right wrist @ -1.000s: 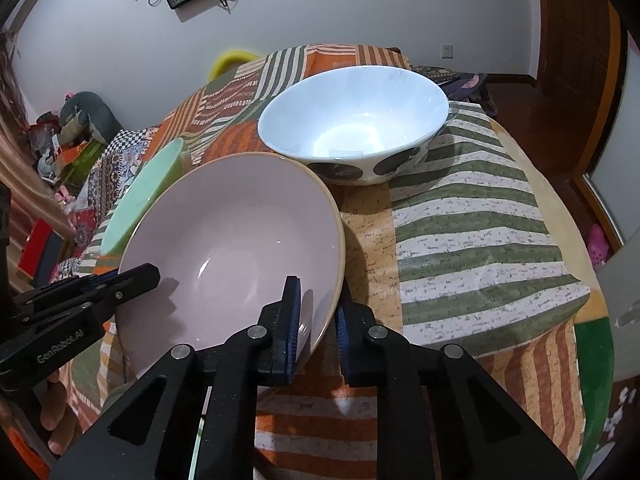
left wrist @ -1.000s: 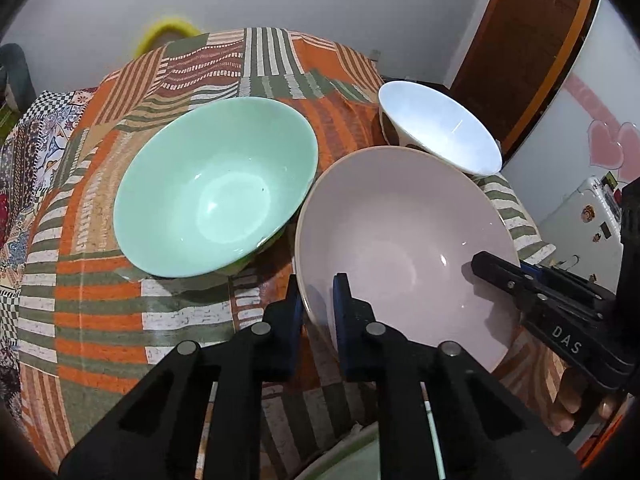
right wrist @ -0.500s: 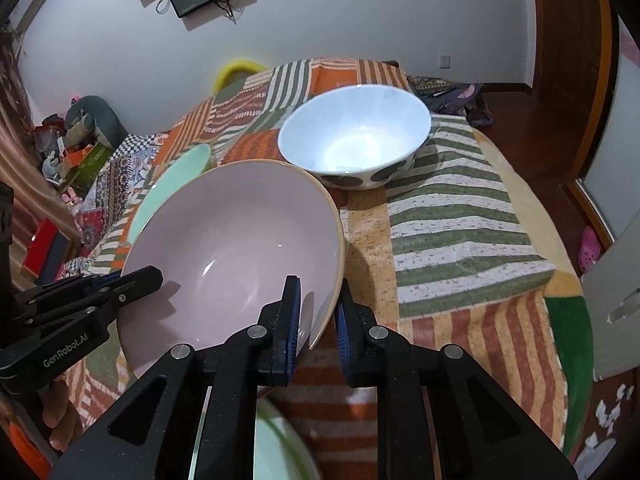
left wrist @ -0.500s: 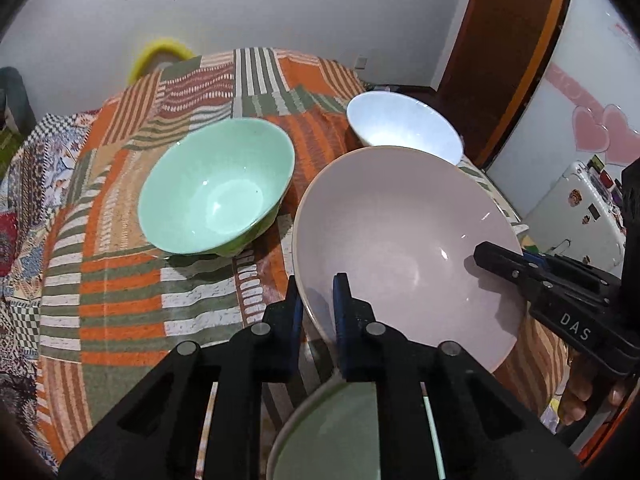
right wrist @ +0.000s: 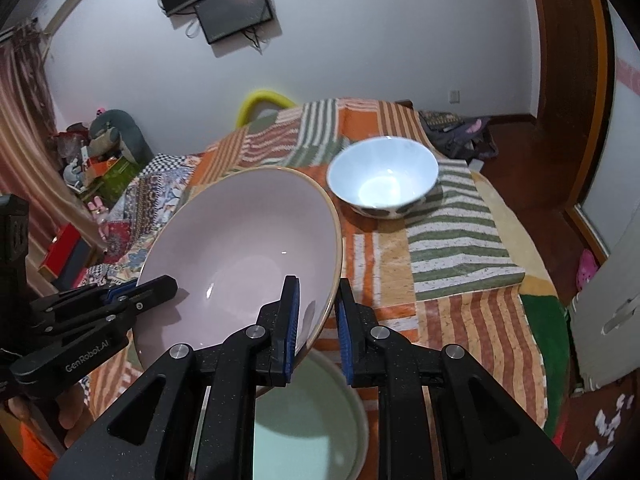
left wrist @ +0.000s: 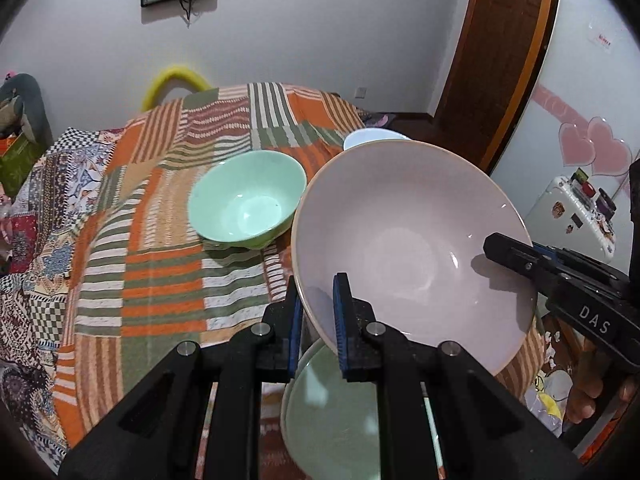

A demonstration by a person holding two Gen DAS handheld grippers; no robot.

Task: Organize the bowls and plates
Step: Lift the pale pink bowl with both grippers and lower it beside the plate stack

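Observation:
Both grippers hold a large pale pink bowl (left wrist: 408,240) (right wrist: 248,248) up above the table. My left gripper (left wrist: 318,316) is shut on its left rim, and my right gripper (right wrist: 316,320) is shut on its right rim. In the left wrist view the right gripper (left wrist: 520,264) reaches in from the right; in the right wrist view the left gripper (right wrist: 132,292) reaches in from the left. A mint green bowl (left wrist: 248,204) stands on the striped cloth, left of the pink bowl. A white bowl with dark spots (right wrist: 382,178) stands farther back. A pale green plate (left wrist: 332,412) (right wrist: 308,420) lies below the pink bowl.
A patchwork striped cloth (left wrist: 160,264) covers the round table. A yellow chair back (left wrist: 172,80) shows behind it. A brown door (left wrist: 504,52) and a white fridge (left wrist: 576,212) stand to the right. Clutter (right wrist: 92,152) sits at the far left.
The pink bowl has risen off the table in both grippers. The green and white bowls look smaller and farther away. The pale green plate below has come into view.

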